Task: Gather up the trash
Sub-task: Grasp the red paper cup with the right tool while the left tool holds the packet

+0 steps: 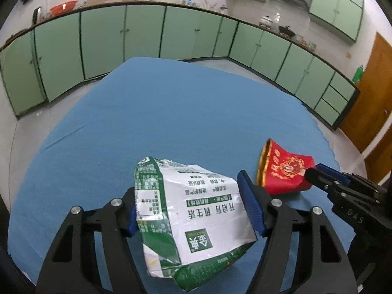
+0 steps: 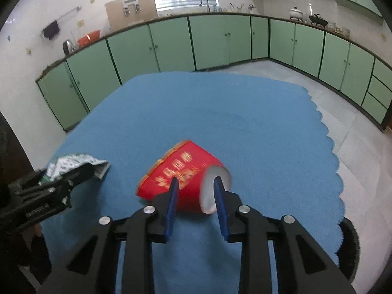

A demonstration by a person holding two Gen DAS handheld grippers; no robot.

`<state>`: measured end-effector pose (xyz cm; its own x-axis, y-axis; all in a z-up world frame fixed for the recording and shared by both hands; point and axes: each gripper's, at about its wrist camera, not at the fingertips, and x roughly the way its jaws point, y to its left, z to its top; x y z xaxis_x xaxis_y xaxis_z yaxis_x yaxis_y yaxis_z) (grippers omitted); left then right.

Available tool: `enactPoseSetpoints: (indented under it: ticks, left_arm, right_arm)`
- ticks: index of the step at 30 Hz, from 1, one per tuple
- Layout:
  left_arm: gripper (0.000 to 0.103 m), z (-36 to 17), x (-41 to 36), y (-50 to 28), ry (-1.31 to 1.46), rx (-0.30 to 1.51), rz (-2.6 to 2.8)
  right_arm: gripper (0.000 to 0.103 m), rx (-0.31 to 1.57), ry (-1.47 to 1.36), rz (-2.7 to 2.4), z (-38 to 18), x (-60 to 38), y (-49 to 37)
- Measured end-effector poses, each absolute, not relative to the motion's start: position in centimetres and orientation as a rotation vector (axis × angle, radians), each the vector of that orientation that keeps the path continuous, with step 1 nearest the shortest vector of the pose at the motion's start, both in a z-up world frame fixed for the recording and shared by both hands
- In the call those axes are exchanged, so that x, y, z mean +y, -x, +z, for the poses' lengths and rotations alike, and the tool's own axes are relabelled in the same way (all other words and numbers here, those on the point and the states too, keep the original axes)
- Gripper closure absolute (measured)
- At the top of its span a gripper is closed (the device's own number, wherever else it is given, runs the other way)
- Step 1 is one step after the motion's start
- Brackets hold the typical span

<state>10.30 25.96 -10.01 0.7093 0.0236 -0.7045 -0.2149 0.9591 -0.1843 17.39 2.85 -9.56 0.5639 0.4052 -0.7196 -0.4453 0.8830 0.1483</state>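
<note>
While both grippers are angled down over a table covered by a blue cloth (image 2: 245,127), each is seen gripping one piece of trash near the cloth's near edge. Nearest to the left wrist camera, a crumpled green and white milk carton (image 1: 193,213) is pinched across its width by the left gripper (image 1: 193,210), whose blue pads are pressed against the carton's two sides; the carton's long axis runs forward along the fingers, its far end pointing toward the middle of the table. Just beside it, toward the right edge of the cloth, a red paper cup (image 2: 181,181) is held on its side. The cup's white base end is caught between the pads of the right gripper (image 2: 196,203), which is narrowed onto it, while the gold-trimmed mouth is turned away and to the left, toward the carton. The two items are near each other but apart. Beyond them, the far half of the cloth is seen bare up to its far edge. No bin is visible in either view, so the direction of carrying cannot be told; each item is judged ready for lifting by its own hand.
</note>
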Motion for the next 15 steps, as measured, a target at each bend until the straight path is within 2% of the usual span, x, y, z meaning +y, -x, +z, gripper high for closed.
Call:
enactPoseSetpoints:
  ticks: [1, 9, 13, 15]
  left_arm:
    - [0.038, -10.1, 25.7, -10.3, 0.263, 0.776, 0.127]
    - [0.039, -11.2, 26.5, -10.2, 0.250, 0.802, 0.159]
    - [0.039, -12.0, 28.2, -9.8, 0.259, 0.828, 0.189]
    - [0.039, -12.4, 29.0, -9.7, 0.274, 0.837, 0.195]
  right_arm:
    - [0.056, 0.832, 0.048, 0.501, -9.6, 2.8, -17.2]
    - [0.018, 0.790, 0.041, 0.496, -9.5, 4.2, -16.6]
    - [0.008, 0.805, 0.054, 0.455, -10.2, 5.8, -16.8]
    - [0.006, 0.821, 0.061, 0.425, -10.7, 6.9, -17.1]
